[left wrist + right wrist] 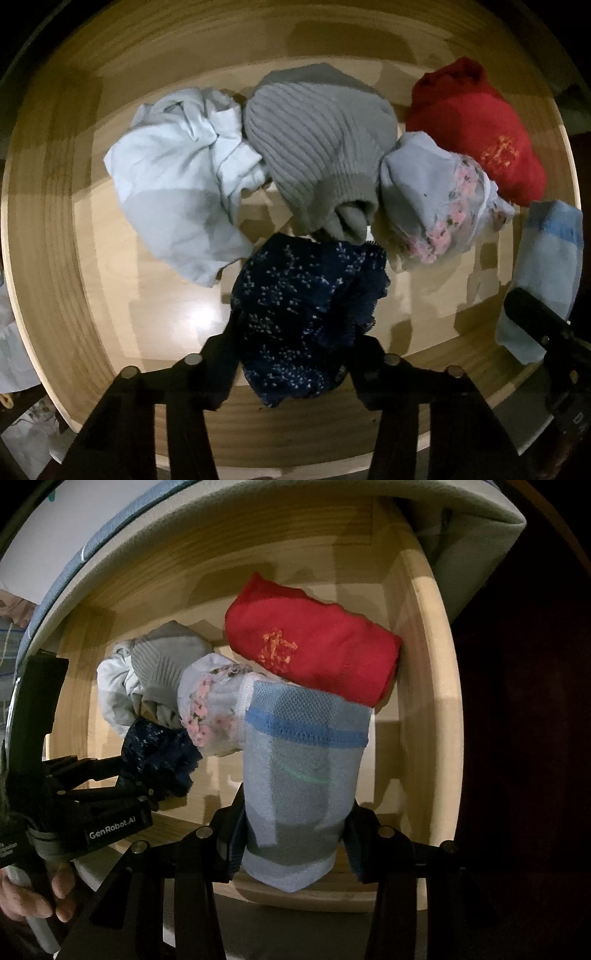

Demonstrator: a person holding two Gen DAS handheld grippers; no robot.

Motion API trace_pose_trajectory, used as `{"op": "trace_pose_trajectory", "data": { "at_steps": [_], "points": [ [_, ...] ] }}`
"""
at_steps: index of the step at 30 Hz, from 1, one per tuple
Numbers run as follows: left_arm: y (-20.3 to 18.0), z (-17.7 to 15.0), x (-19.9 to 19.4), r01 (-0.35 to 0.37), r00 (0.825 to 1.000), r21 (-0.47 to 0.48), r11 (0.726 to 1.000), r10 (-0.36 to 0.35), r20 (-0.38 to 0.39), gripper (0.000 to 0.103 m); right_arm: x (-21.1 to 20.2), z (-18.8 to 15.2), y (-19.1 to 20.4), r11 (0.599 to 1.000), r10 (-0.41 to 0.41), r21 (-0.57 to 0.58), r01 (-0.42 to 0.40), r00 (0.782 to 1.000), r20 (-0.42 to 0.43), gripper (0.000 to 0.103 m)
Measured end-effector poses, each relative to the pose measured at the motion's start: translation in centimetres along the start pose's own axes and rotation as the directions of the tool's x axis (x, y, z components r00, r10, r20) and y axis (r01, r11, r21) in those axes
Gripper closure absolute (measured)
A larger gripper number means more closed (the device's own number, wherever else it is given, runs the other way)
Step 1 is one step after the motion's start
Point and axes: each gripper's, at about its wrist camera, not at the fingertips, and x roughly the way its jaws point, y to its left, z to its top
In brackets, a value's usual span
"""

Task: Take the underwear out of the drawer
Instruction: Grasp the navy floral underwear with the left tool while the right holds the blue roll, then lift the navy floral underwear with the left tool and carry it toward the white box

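Left tool (295,332) is pinching the navy pair (310,317) at the drawer's (44,221) near edge while the right tool (291,834) grips the blue pair (303,775), but honestly both holds look shallow, so either bundle could slip and drop back in.

A padded blue-edged mattress (92,550) overhangs; white bags (22,439) lie nearby.
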Motion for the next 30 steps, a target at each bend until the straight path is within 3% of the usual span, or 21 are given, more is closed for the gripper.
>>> {"op": "trace_pose_trajectory", "data": {
  "at_steps": [6, 12, 18, 30],
  "points": [
    [0.4, -1.2, -0.6, -0.012, 1.000, 0.010, 1.000, 0.012, 0.029, 0.065, 0.3, 0.1, 0.3, 1.000, -0.003, -0.002, 0.003, 1.000, -0.003, 0.061],
    [0.7, -3.4, -2.0, -0.017, 0.999, 0.007, 1.000, 0.017, 0.047, 0.067, 0.4, 0.2, 0.6, 1.000, -0.013, -0.005, 0.013, 1.000, -0.002, 0.061],
    [0.7, -5.1, -3.2, -0.043, 0.993, 0.011, 0.999, 0.042, 0.113, 0.067, 0.6, 0.2, 0.9, 1.000, -0.022, -0.012, 0.022, 1.000, -0.001, 0.061],
    [0.6, -9.2, -8.9, -0.091, 0.933, -0.017, 0.996, 0.092, 0.347, 0.068, 0.8, 0.3, 1.7, 0.999, -0.045, -0.022, 0.045, 0.999, -0.001, 0.061]
  ]
}}
